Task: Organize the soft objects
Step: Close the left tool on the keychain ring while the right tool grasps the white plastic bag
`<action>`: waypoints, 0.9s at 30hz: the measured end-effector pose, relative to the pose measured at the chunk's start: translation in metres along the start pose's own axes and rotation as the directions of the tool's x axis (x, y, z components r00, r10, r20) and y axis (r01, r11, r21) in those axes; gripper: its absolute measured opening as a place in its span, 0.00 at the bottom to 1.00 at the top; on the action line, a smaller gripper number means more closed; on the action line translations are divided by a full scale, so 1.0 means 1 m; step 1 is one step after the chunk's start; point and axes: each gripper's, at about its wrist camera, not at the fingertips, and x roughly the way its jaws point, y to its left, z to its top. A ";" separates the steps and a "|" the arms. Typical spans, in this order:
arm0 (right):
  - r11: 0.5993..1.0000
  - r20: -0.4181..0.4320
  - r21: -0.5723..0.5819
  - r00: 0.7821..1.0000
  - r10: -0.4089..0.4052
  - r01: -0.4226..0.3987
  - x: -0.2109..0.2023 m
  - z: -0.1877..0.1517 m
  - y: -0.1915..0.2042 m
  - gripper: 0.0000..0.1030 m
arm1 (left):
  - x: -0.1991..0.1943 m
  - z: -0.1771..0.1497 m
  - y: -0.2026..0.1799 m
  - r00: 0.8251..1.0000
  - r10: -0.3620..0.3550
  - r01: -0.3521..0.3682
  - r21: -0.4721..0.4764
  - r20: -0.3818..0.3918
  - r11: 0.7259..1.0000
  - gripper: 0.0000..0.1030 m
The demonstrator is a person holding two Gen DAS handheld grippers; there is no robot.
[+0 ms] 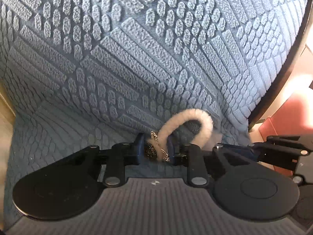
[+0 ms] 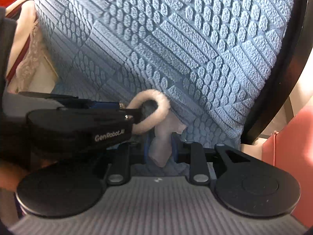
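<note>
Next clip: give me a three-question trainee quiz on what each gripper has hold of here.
1. True or false: the left gripper is closed on the fluffy white ring where a sparkly chain wraps it.
2. What sits between the right gripper fingers? A) a red box B) a pale soft piece C) nothing
3. Fill in: both grippers work over a textured ____ cloth.

Key: 1 true; 2 B; 3 blue.
</note>
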 end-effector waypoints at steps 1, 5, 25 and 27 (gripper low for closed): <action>1.000 -0.004 0.001 1.000 -0.001 0.001 0.005 0.003 0.001 0.27 | 0.000 -0.001 -0.001 1.000 0.006 -0.006 0.001 0.002 1.000 0.24; 1.000 -0.001 -0.002 1.000 -0.006 0.006 0.007 0.004 0.002 0.27 | 0.002 -0.004 -0.010 0.999 0.031 -0.031 -0.008 0.011 1.000 0.21; 1.000 0.030 0.011 1.000 -0.005 0.004 -0.036 -0.020 0.018 0.27 | -0.055 -0.028 -0.004 0.999 0.025 -0.020 -0.134 0.035 0.991 0.20; 1.000 0.028 0.012 1.000 -0.014 0.014 -0.040 -0.021 0.016 0.27 | -0.065 -0.034 -0.003 0.999 0.029 -0.023 -0.141 0.041 0.990 0.20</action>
